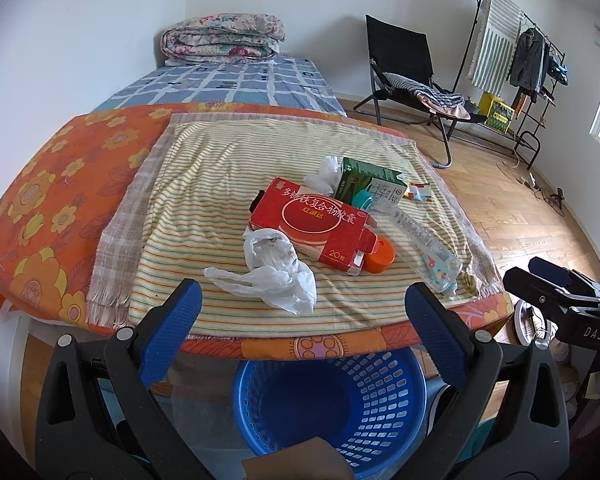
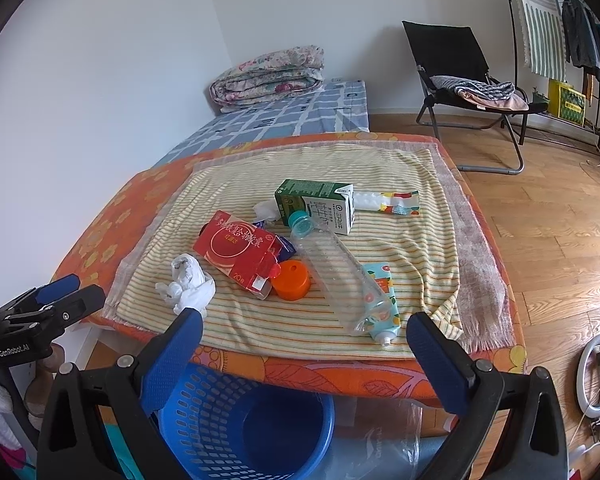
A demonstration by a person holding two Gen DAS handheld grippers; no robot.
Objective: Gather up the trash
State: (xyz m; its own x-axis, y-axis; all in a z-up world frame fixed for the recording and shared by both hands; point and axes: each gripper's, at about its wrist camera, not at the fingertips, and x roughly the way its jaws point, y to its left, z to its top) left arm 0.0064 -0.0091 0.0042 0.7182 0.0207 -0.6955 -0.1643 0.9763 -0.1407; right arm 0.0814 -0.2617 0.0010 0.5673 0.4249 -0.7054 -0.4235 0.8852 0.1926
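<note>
Left hand-held gripper [image 1: 302, 300] & right hand-held gripper [image 2: 304, 332]: jaws apart, empty, above blue basket [image 1: 396, 400]; trash, incl. red box [image 1: 312, 226], on counter [image 1: 60, 184].

We hold our left gripper [image 1: 302, 304] level and pointing forward, its two blue-padded fingers [image 1: 172, 332] spread wide with nothing between them. Our right gripper [image 2: 304, 340] sits in the same pose, jaws wide apart and gripping nothing, blue pads [image 2: 440, 364] facing each other across the gap. The two grippers hover side by side, near each other, each showing at the edge of the other's view.
</note>
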